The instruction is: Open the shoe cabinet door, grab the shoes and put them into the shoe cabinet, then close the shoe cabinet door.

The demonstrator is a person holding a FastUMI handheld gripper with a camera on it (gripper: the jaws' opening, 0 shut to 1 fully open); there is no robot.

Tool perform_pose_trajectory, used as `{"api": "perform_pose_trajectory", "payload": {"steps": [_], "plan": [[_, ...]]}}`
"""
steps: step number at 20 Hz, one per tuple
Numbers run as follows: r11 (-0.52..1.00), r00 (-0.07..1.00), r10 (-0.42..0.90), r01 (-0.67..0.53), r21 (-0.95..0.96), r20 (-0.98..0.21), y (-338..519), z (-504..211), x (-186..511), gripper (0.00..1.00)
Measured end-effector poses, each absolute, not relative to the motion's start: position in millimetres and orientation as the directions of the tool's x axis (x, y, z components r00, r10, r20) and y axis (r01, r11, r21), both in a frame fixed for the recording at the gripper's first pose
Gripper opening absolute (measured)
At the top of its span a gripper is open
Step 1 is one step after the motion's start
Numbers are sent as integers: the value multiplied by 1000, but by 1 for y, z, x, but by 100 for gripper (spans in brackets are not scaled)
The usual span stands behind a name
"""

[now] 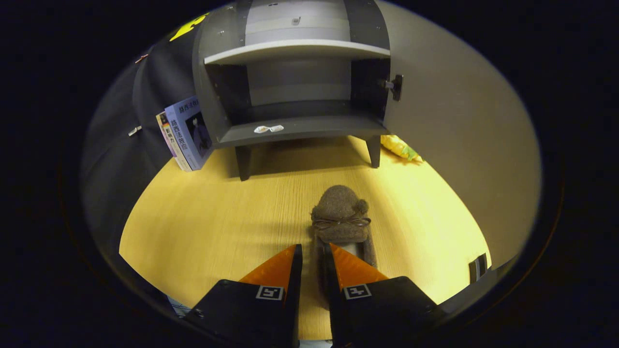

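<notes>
Claw [314,256] clamped on the near side wall of the brown shoe [341,215] on the desk [203,232], cabinet [295,92] open beyond; may slip loose on lifting, since soft fabric edge and thin grip.

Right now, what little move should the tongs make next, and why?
Probably lift the brown shoe and carry it toward the cabinet. The tongs look closed on the shoe's side wall, the door is already open, and the bottom shelf has room.
</notes>
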State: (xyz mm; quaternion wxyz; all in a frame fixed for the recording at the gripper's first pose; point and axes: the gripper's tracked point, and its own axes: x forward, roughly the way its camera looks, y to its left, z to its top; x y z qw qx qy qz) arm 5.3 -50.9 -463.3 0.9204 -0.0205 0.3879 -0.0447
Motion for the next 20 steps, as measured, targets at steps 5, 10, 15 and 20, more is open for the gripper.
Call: {"api": "perform_pose_trajectory", "payload": {"steps": [5,10,15,20], "plan": [[992,640,-128,97,-85,-758,-58,-494,14,30],[991,606,-135,102,-92,-784,-63,-514,36,31],[989,620,-148,86,-121,-771,-66,-522,60,30],[985,661,-168,83,-150,-731,-69,-526,76,31]]}}
